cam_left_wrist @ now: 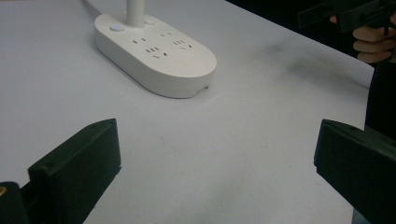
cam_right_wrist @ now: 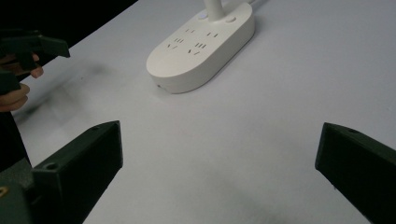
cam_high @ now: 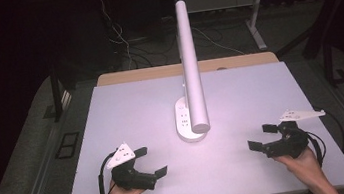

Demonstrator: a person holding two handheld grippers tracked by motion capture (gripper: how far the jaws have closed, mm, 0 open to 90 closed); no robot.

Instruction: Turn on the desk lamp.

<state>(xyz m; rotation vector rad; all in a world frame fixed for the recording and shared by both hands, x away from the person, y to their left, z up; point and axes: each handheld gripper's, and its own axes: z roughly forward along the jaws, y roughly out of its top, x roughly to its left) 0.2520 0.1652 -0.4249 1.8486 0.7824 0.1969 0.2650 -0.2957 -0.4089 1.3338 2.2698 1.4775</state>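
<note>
The white lamp base (cam_high: 186, 120) stands in the middle of the bench (cam_high: 112, 115), between the left tool (cam_high: 151, 161) and the right tool (cam_high: 262, 136), both wide open and holding nothing.

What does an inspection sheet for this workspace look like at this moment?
Surface: white table, bare apart from the lamp.
Job's things: white lamp with a socket base, upright at mid-table, untouched.
Clutter: nothing seen.
Grippers: left gripper and right gripper both open, empty, low over the near edge on either side of the base.
Cables: a black cable loops from the left gripper; loose cords lie on the floor behind.
Surroundings: dark room, desk legs beyond.
</note>
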